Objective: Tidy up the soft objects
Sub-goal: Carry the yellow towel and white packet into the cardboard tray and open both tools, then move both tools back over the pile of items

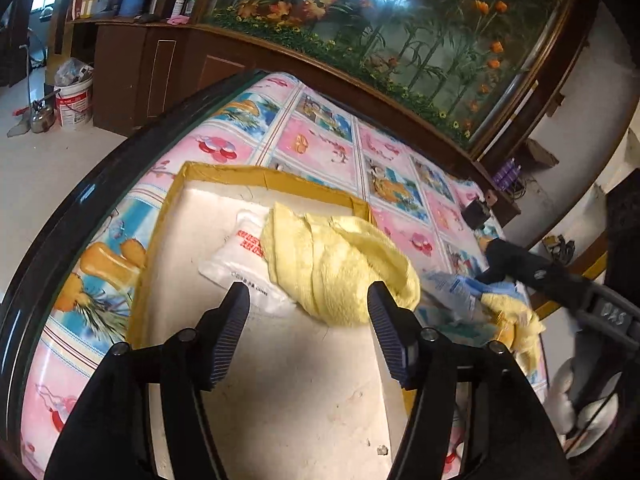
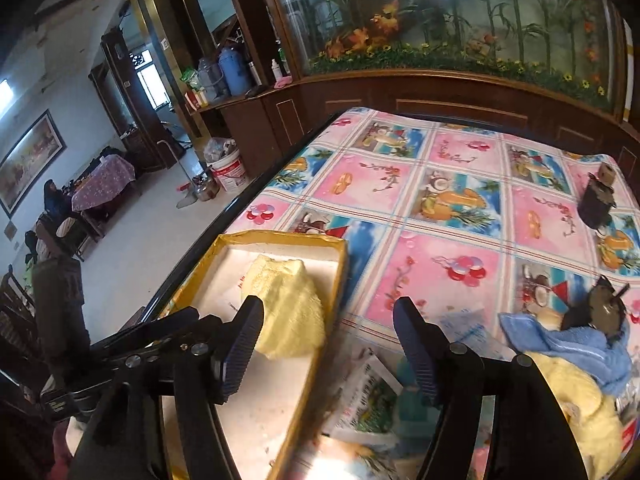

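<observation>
1. Yellow towel (image 1: 340, 268) sits bunched in the box (image 1: 280, 178), lying on a white packet (image 1: 240, 264).
2. My left gripper (image 1: 308, 312) hangs over it, fingers apart, empty; looks like a release.
3. My right gripper (image 2: 328, 328), fingers apart, empty, aims at the pile: blue cloth (image 2: 560, 340), another yellow towel (image 2: 572, 392), packets. Probably the next pick.

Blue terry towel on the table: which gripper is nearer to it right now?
Right. The right gripper is open over the table just left of the blue terry towel; the left gripper is open over the yellow-rimmed box, farther away.
</observation>
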The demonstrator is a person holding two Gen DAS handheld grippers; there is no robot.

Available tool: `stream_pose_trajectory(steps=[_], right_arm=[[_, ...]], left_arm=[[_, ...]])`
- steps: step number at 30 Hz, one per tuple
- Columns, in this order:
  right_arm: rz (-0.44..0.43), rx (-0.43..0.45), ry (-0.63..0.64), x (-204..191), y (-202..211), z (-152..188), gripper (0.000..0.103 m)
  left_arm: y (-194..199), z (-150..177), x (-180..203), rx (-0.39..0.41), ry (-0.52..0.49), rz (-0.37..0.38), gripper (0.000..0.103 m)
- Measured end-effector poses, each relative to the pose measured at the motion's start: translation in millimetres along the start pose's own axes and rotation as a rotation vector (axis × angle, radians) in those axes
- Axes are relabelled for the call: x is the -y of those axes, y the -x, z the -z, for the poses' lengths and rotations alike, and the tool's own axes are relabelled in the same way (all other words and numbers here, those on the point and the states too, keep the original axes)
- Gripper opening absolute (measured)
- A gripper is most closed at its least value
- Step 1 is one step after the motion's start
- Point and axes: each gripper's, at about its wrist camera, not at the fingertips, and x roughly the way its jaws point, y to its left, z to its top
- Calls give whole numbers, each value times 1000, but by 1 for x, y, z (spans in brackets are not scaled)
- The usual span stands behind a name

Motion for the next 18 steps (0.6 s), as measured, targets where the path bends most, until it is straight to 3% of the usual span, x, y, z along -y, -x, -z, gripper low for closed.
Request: stream_pose_trajectory(steps=[6, 13, 16, 18], right_arm=[[40, 60, -35, 42, 57, 31, 70], [155, 150, -69, 93, 116, 67, 72], [221, 210, -78, 113, 136, 80, 97], [241, 208, -101, 131, 140, 88, 101]], left_arm=[[-16, 14, 2, -104, -48, -148, 60], [14, 14, -11, -39, -38, -189, 60], [39, 12, 14, 14, -67, -131, 60], [50, 14, 42, 32, -117, -79, 67]])
